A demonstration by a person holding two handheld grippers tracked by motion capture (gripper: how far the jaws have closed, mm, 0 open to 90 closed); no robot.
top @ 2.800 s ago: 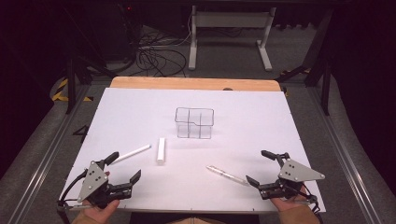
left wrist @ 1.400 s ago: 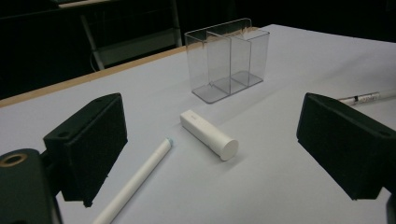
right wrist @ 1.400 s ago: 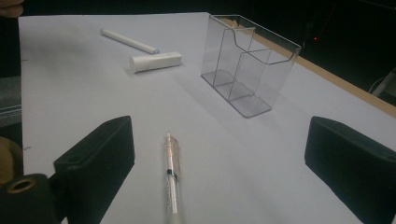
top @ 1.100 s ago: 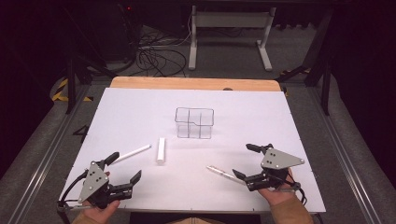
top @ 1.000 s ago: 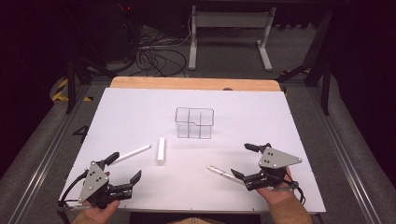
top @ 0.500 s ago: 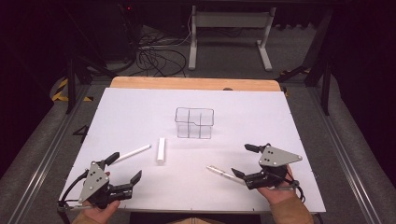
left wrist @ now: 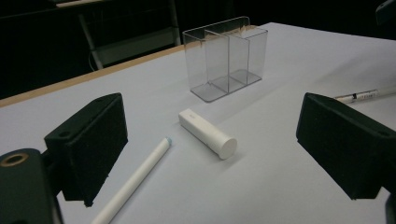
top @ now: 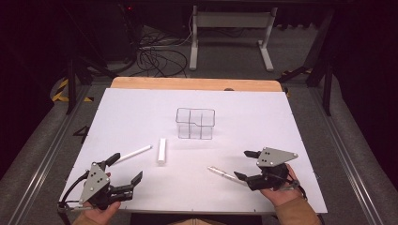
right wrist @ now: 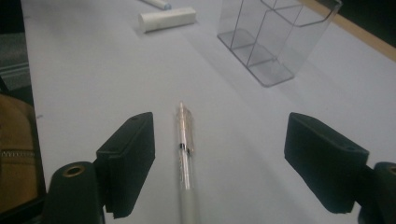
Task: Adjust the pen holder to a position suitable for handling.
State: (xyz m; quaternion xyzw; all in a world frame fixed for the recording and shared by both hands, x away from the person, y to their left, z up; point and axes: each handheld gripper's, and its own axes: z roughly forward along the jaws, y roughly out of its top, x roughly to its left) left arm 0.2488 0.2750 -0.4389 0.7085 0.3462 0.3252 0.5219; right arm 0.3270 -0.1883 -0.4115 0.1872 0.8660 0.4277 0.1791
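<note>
Lower right of the high view, the right gripper [top: 245, 165] gapes wide, empty, around the clear pen [top: 224, 174]; lower left, the left gripper [top: 125, 168] gapes empty.

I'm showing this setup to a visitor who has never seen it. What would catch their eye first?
Probably the clear divided box standing alone mid-table on the white sheet. Next, the two black grippers at the near edge, both open: the right gripper sits at the end of a clear pen, the left gripper points toward a white stick and a short white tube.
</note>
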